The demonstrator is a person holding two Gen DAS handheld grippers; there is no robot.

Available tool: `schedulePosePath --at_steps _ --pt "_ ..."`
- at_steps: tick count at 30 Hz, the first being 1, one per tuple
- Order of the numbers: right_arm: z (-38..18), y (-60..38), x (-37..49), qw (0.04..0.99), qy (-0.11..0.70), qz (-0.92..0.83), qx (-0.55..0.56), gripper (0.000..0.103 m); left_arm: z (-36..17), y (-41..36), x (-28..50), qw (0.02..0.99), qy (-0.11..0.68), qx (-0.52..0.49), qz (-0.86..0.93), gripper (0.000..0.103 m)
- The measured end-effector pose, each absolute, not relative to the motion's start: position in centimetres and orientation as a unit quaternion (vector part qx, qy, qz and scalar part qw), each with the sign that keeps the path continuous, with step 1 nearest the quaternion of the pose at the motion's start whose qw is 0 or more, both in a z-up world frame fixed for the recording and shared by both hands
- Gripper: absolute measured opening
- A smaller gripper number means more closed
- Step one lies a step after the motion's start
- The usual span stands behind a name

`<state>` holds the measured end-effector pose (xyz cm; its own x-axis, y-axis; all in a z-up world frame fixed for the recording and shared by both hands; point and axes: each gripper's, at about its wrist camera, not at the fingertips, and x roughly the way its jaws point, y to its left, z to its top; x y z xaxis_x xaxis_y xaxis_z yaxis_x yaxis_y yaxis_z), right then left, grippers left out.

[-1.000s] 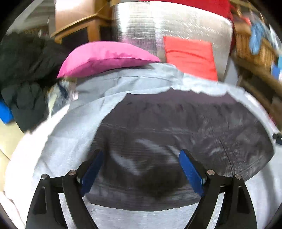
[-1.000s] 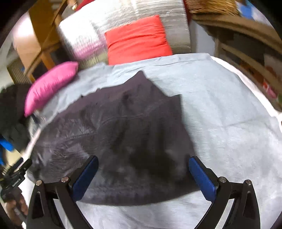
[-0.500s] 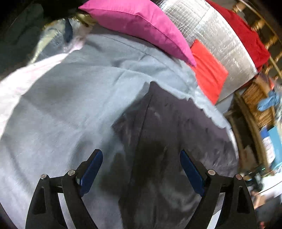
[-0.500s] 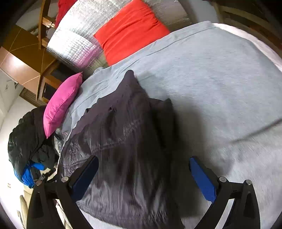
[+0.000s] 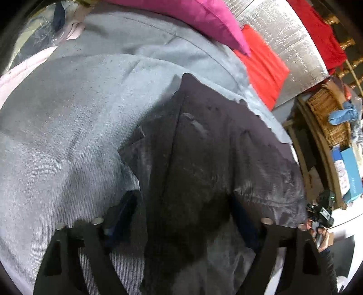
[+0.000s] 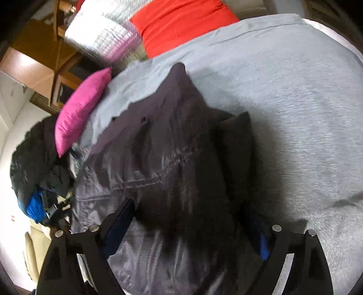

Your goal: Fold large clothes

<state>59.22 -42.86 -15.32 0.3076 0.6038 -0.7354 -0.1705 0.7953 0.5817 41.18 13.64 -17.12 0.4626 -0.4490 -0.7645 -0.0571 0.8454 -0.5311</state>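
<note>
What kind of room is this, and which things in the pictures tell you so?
Most likely a bedroom at home. A grey blanket covers a wide soft surface like a bed, a pink pillow and a red cushion lie at its far end, and a wicker basket stands on wooden shelves beside it.

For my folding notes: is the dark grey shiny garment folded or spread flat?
Partly folded: the dark grey shiny garment has one flap doubled over itself.
</note>
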Motion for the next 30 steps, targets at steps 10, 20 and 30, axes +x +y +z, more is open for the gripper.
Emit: schedulePosePath --at_steps 10,20,30 --pt "-11.5 -40.5 59.0 0.79 0.541 0.244 0.155 0.022 -11.8 9.5 41.9 0.851 0.495 -0.144 -0.095 0.018" --pt "2.1 -38.1 56.1 0.846 0.453 0.265 0.091 0.018 2.0 6.2 39.1 0.915 0.378 -0.088 -0.109 0.015" --pt "5.4 -44.4 47.3 0.878 0.391 0.256 0.102 0.018 1.4 4.6 31.3 0.929 0.321 -0.115 -0.146 0.016"
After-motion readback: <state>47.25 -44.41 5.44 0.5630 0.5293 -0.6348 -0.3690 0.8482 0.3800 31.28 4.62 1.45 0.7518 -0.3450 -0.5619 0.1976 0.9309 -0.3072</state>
